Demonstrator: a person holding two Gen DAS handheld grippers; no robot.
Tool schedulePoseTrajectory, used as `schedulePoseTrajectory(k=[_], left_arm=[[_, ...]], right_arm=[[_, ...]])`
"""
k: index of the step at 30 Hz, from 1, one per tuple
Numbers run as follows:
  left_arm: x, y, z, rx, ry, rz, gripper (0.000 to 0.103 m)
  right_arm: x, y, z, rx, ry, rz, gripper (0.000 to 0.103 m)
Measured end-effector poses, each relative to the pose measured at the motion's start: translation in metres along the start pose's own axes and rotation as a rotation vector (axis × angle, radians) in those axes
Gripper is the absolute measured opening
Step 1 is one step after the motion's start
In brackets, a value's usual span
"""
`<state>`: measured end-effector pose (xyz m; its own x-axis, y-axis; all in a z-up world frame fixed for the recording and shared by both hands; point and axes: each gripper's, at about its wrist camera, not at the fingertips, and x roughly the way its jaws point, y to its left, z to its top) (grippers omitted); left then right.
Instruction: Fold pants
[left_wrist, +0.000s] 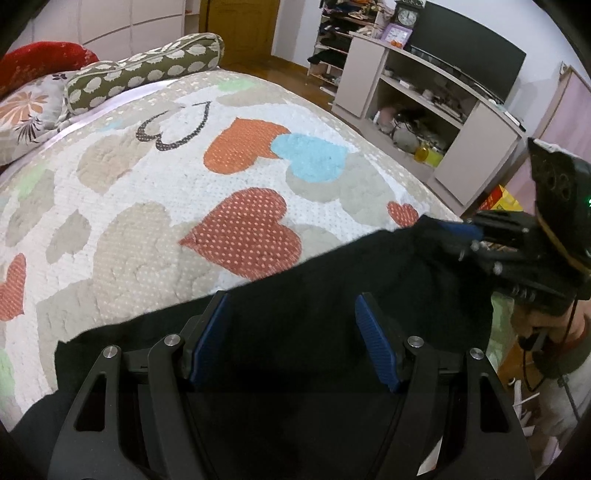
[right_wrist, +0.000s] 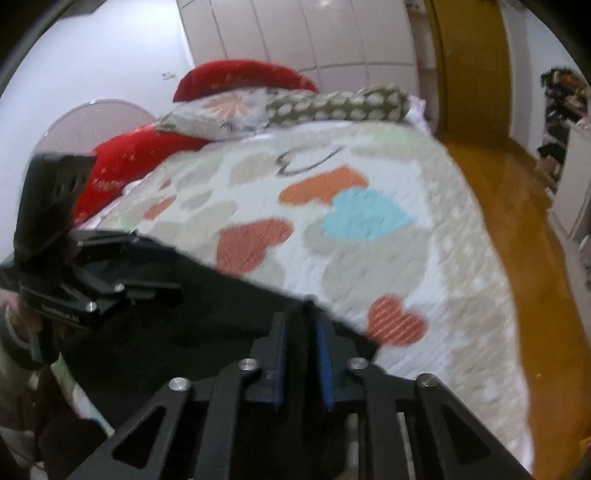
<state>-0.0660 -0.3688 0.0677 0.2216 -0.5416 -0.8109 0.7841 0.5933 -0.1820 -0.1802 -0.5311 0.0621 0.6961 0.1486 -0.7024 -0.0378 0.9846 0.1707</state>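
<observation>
The black pants (left_wrist: 332, 295) hang stretched across the near edge of the bed, and also show in the right wrist view (right_wrist: 207, 317). My left gripper (left_wrist: 291, 317) is open, its blue pads (left_wrist: 373, 332) wide apart over the black cloth. My right gripper (right_wrist: 302, 325) is shut on a fold of the pants' top edge. In the left wrist view the right gripper (left_wrist: 469, 230) pinches the cloth's right corner. In the right wrist view the left gripper (right_wrist: 147, 251) sits at the cloth's left end.
The bed has a heart-patterned quilt (left_wrist: 184, 184) with pillows (left_wrist: 147, 70) and a red cushion (right_wrist: 243, 77) at its head. A TV stand (left_wrist: 424, 110) with a TV stands to the right. A wooden floor (right_wrist: 517, 240) runs beside the bed.
</observation>
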Motion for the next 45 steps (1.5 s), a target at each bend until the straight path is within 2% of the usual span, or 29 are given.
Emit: schedulePoseTrajectory(k=[1,3,6,8,9,10,12,14,17,22,24,26,27,28,29,30,31,32,35,39,43,44,45], left_arm=[[0.000,0.002,0.002,-0.012,-0.008,-0.005,0.070],[0.001,0.002,0.004,-0.027,-0.015,-0.024,0.070],[0.007,-0.005,0.007,-0.017,-0.001,-0.046,0.070],[0.009,-0.015,0.009,0.019,0.009,-0.056,0.070],[0.009,-0.019,0.010,0.036,0.010,-0.064,0.070],[0.011,-0.025,0.012,0.060,0.012,-0.075,0.070],[0.018,-0.032,0.018,0.089,0.026,-0.104,0.071],[0.028,-0.035,0.023,0.092,0.043,-0.116,0.071],[0.046,-0.038,0.032,0.117,0.072,-0.142,0.072],[0.076,-0.049,0.038,0.192,0.116,-0.116,0.072],[0.081,-0.057,0.037,0.238,0.091,-0.084,0.073],[0.084,-0.056,0.037,0.231,0.080,-0.084,0.073],[0.083,-0.054,0.036,0.221,0.077,-0.095,0.070],[0.082,-0.051,0.035,0.213,0.070,-0.113,0.066],[0.081,-0.048,0.035,0.203,0.069,-0.128,0.053],[0.079,-0.046,0.035,0.188,0.069,-0.143,0.039],[0.076,-0.045,0.034,0.179,0.067,-0.149,0.033],[0.073,-0.045,0.034,0.173,0.063,-0.156,0.027],[0.054,-0.044,0.033,0.153,0.024,-0.158,0.020],[0.006,-0.018,0.030,0.055,-0.067,-0.183,0.020],[-0.049,0.032,0.009,-0.106,-0.147,-0.186,0.021],[-0.062,0.048,-0.001,-0.156,-0.164,-0.168,0.024],[-0.073,0.064,-0.013,-0.206,-0.182,-0.145,0.031]], right_arm=[[0.001,-0.005,0.001,0.012,0.001,-0.013,0.008],[0.012,-0.016,-0.001,0.076,0.012,0.027,0.008],[0.022,-0.019,-0.011,0.108,0.032,0.010,0.008],[0.007,-0.024,-0.014,0.157,0.025,0.033,0.017],[-0.005,-0.027,-0.017,0.178,0.021,0.023,0.033],[-0.017,-0.029,-0.022,0.198,0.009,0.019,0.055],[-0.040,-0.031,-0.038,0.242,-0.031,0.075,0.068],[-0.048,-0.027,-0.057,0.262,0.007,0.146,0.068],[-0.041,-0.020,-0.077,0.260,0.075,0.145,0.069],[-0.031,-0.018,-0.081,0.303,-0.004,0.152,0.076],[-0.024,-0.017,-0.078,0.334,-0.053,0.160,0.074],[-0.017,-0.013,-0.077,0.338,-0.094,0.179,0.057],[-0.012,-0.010,-0.078,0.342,-0.093,0.189,0.052],[-0.010,-0.008,-0.077,0.345,-0.099,0.190,0.044],[-0.011,-0.007,-0.076,0.349,-0.107,0.207,0.037],[-0.011,-0.007,-0.074,0.373,-0.104,0.260,0.028],[-0.013,-0.007,-0.071,0.390,-0.108,0.294,0.027],[-0.017,-0.004,-0.067,0.389,-0.117,0.301,0.026],[-0.031,0.018,-0.047,0.309,-0.132,0.304,0.025],[-0.044,0.054,-0.020,0.201,-0.145,0.342,0.025],[-0.038,0.106,0.002,0.075,-0.122,0.401,0.025],[-0.030,0.119,0.005,0.061,-0.109,0.429,0.028],[-0.014,0.134,0.006,0.047,-0.064,0.469,0.048]])
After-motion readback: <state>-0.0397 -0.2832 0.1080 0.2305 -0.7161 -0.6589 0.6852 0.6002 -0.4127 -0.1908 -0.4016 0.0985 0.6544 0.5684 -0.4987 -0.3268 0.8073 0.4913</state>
